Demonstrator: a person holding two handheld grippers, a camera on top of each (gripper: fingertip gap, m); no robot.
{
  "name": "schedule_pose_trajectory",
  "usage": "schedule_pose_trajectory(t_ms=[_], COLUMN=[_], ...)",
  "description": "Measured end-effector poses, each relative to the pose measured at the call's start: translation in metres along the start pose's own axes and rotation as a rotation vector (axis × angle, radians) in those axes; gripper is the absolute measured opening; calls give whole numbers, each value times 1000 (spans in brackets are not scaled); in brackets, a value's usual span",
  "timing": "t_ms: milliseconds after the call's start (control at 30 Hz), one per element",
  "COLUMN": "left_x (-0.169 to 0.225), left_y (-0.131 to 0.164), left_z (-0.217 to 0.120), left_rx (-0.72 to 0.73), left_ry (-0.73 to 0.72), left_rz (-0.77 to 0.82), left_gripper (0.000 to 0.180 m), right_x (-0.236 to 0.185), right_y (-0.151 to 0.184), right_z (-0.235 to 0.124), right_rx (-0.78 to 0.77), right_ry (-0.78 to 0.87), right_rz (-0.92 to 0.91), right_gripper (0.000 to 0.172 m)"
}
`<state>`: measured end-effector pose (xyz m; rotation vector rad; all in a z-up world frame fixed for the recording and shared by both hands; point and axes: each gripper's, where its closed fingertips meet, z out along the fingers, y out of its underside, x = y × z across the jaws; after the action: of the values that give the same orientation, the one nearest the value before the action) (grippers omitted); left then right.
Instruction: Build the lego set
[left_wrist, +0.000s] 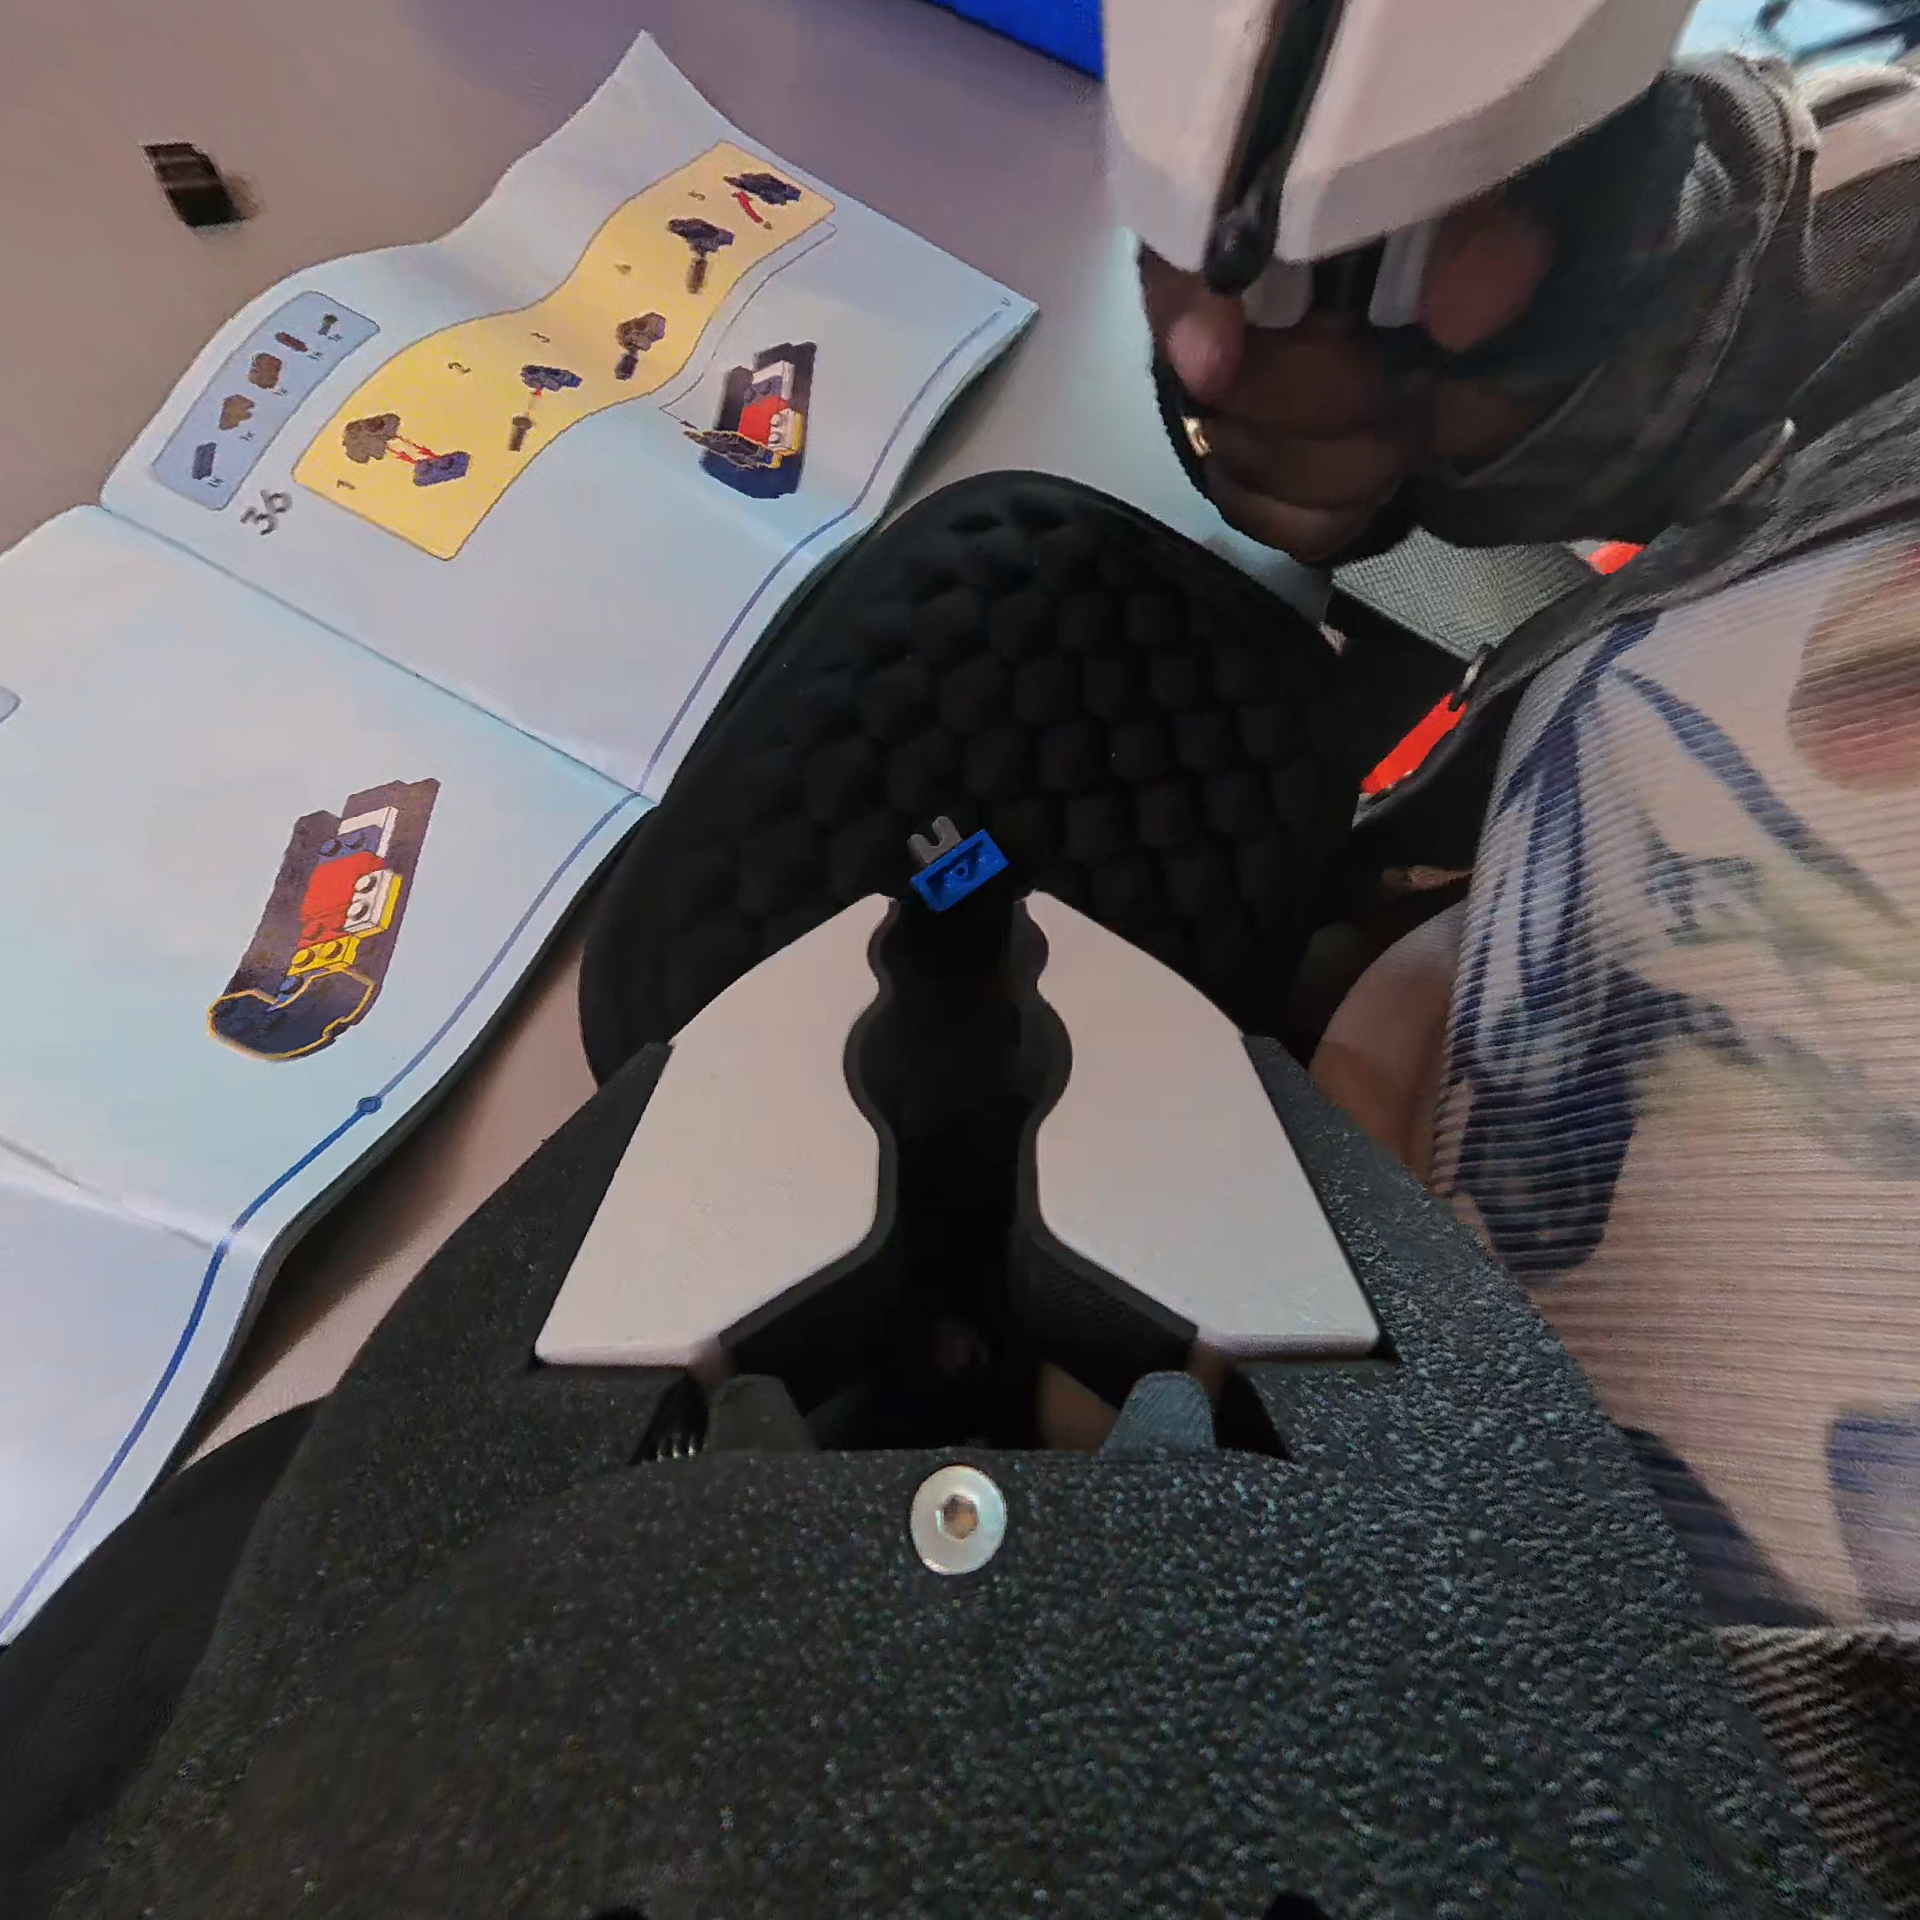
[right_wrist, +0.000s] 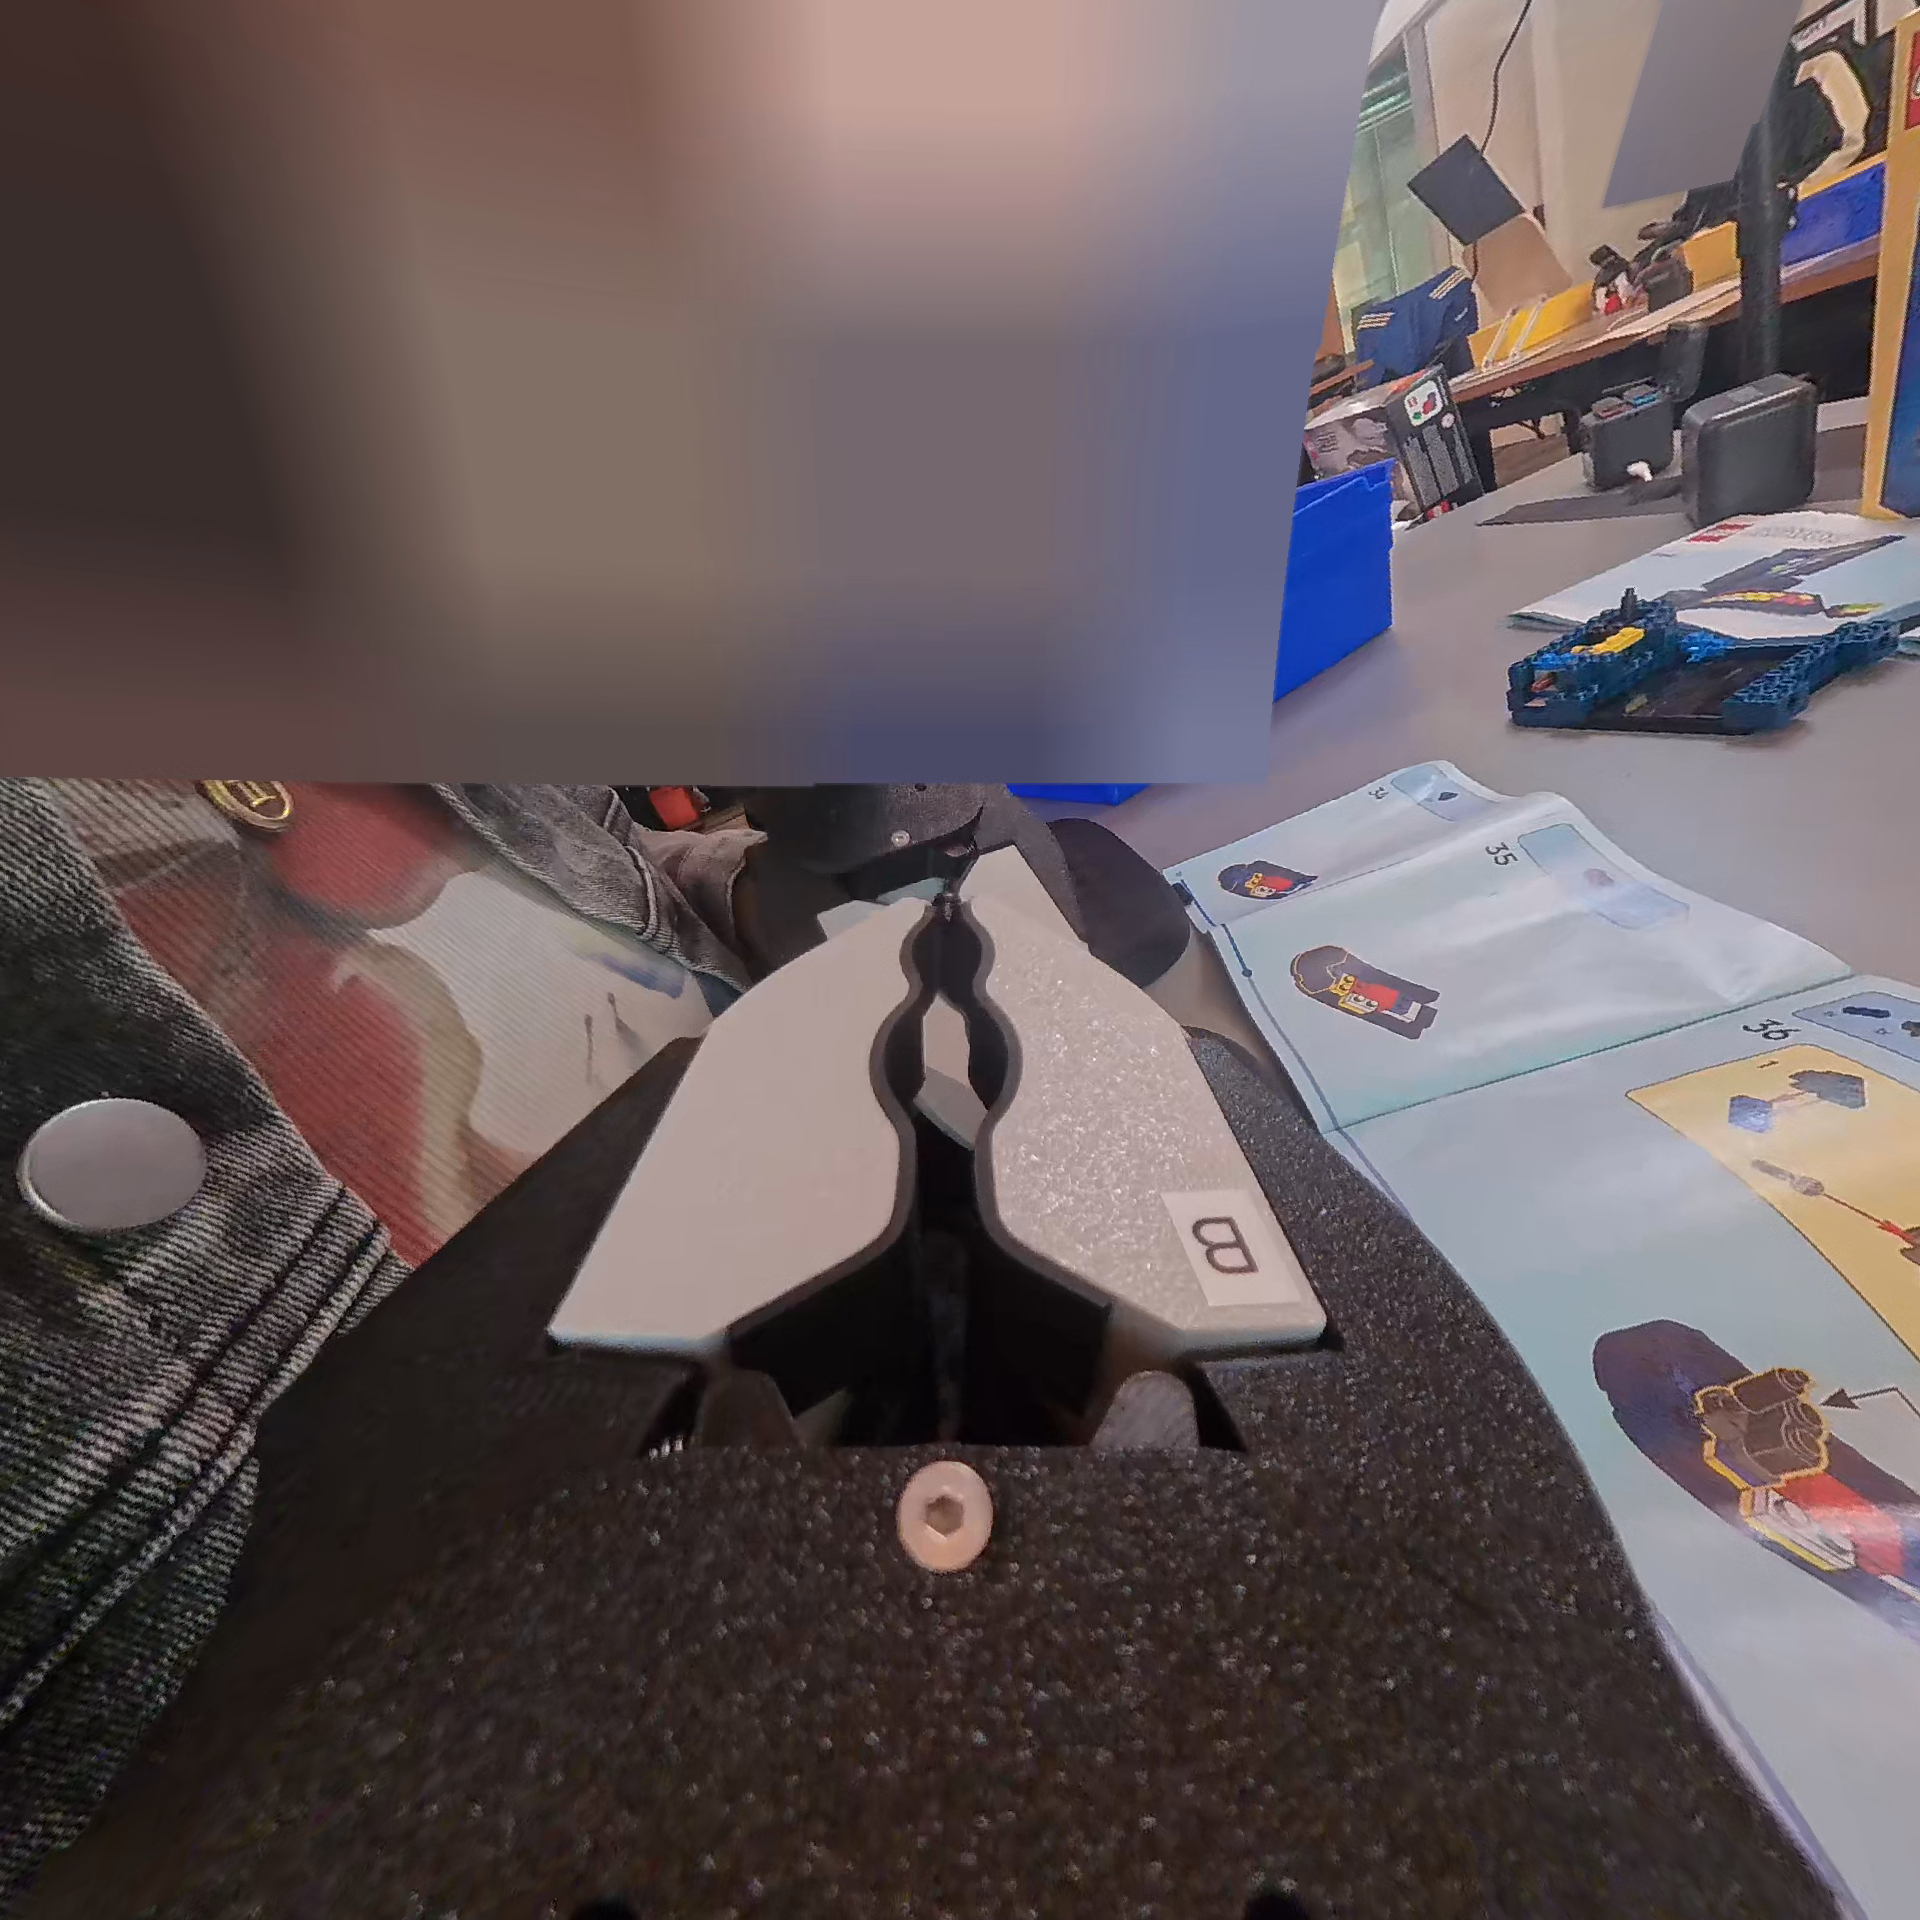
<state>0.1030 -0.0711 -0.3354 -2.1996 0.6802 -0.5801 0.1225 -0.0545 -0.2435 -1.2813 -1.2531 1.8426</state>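
Note:
In the left wrist view my left gripper (left_wrist: 956, 914) is shut on a small blue plate (left_wrist: 961, 873) with a grey clip part (left_wrist: 933, 836) on its far side. It holds them at its fingertips over a black honeycomb-textured cushion (left_wrist: 1091, 675). My right gripper (right_wrist: 945, 906) has its fingers (right_wrist: 790, 1122) closed, with a tiny dark piece (right_wrist: 948, 902) pinched at the very tips. It is just in front of the left gripper's black body (right_wrist: 899, 831). The right gripper also shows in the left wrist view (left_wrist: 1351, 114), at the top, held by a hand (left_wrist: 1309, 416).
An open instruction booklet (left_wrist: 416, 644) lies on the grey table left of the cushion; it also shows in the right wrist view (right_wrist: 1558, 987). A small dark brick (left_wrist: 192, 182) lies beyond it. A blue brick model (right_wrist: 1683, 665), a blue bin (right_wrist: 1335, 571) and boxes stand farther off. A person's jacket (right_wrist: 156, 1299) is close. The tips of one gripper are about 10 cm away from the tips of the other. Both grippers' tips are roughly 35 cm from the blue brick model (right_wrist: 1683, 665).

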Motion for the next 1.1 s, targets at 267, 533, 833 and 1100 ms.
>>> schedule_pose_trajectory(t_ms=[267,533,833,1100], left_x=[-3,1,-1,-1], left_y=[-2,-5,-12,-9], left_z=[2,2,-8,0], left_rx=[102,177,260,295], left_ry=[-136,-280,-500,-478], left_rz=[-152,-181,-131,-310], left_gripper=[24,31,29,30], right_x=[0,-1,-8,-12], right_y=[0,1,0,-6], right_z=[-4,-10,-21,-30], right_rx=[1,3,34,54], right_ry=[16,-7,-57,-125], right_rz=[-5,7,22,33], right_gripper=[3,3,2,3])
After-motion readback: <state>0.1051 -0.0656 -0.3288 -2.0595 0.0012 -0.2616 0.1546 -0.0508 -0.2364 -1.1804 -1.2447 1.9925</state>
